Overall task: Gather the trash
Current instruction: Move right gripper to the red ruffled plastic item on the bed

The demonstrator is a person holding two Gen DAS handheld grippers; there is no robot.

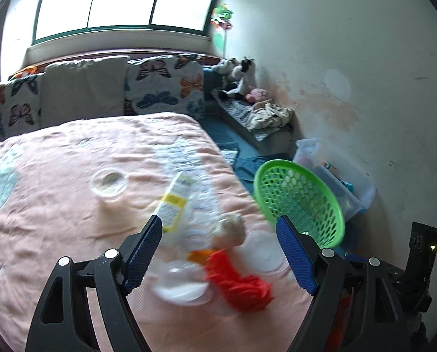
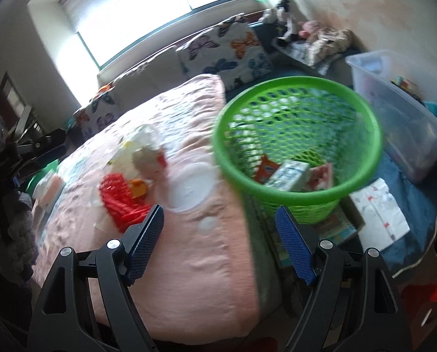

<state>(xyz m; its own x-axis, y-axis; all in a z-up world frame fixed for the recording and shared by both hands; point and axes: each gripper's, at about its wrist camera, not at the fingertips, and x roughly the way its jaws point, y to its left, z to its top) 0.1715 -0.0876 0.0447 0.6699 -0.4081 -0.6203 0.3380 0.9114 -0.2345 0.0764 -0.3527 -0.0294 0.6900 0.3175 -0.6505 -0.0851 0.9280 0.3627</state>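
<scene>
Trash lies on the pink bed [image 1: 57, 176]: a red mesh bag [image 1: 236, 281], a clear plastic cup [image 1: 183, 284], a white lid [image 1: 262, 250], a crumpled paper wad [image 1: 230, 230], a yellow-and-white carton [image 1: 174, 202] and a clear lid [image 1: 108, 182]. My left gripper [image 1: 218, 252] is open and empty above this pile. A green mesh basket [image 2: 297, 143] stands beside the bed with a few cartons [image 2: 288, 176] inside. My right gripper [image 2: 218, 243] is open and empty over the bed's edge [image 2: 241, 234], near the basket. The red bag [image 2: 118, 202] and white lid [image 2: 193, 187] also show there.
Butterfly pillows [image 1: 162, 85] line the headboard under a window. Stuffed toys [image 1: 241, 82] sit by the wall. A clear storage bin [image 2: 400, 123] stands behind the basket, with papers [image 2: 376, 214] on the blue floor. The basket also shows in the left wrist view [image 1: 300, 202].
</scene>
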